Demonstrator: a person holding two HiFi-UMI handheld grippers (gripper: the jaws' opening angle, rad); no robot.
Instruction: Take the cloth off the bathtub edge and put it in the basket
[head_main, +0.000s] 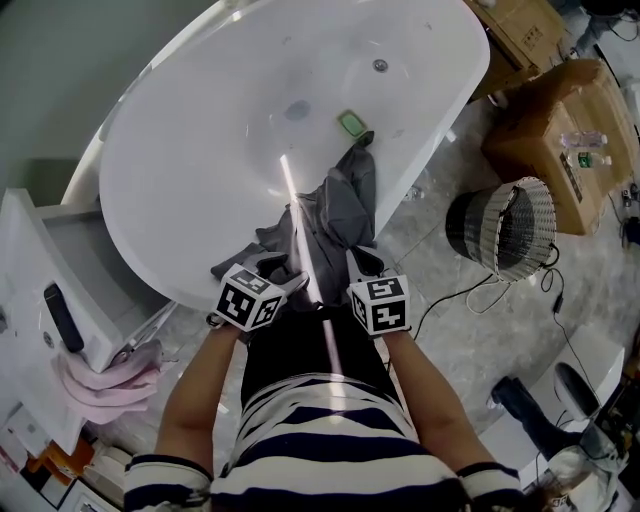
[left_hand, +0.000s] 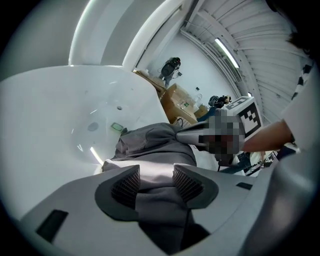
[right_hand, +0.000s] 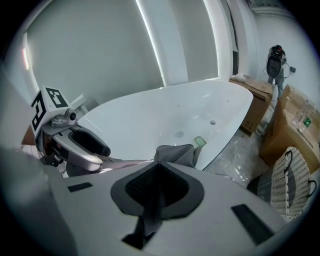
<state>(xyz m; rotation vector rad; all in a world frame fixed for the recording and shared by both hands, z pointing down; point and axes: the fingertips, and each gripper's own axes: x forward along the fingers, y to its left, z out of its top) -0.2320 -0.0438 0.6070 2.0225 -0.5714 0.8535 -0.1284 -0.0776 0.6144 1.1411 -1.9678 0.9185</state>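
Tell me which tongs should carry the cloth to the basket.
Right. The right tongs are shut on the cloth, and the basket stands on that side. The left tongs are open, with the cloth only lying between them.

cloth (head_main: 335, 205) grey | bathtub (head_main: 200, 150) white | basket (head_main: 535, 220) pale | shirt (head_main: 330, 440) navy-white stripes | towel (head_main: 105, 385) pink

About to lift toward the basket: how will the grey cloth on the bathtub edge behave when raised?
Probably floppy: the cloth drapes in folds over the bathtub edge, so it should sag below the right gripper, which pinches one fold. Likely light, given how thin that pinched fold looks. Its tail may drag across that smooth edge.
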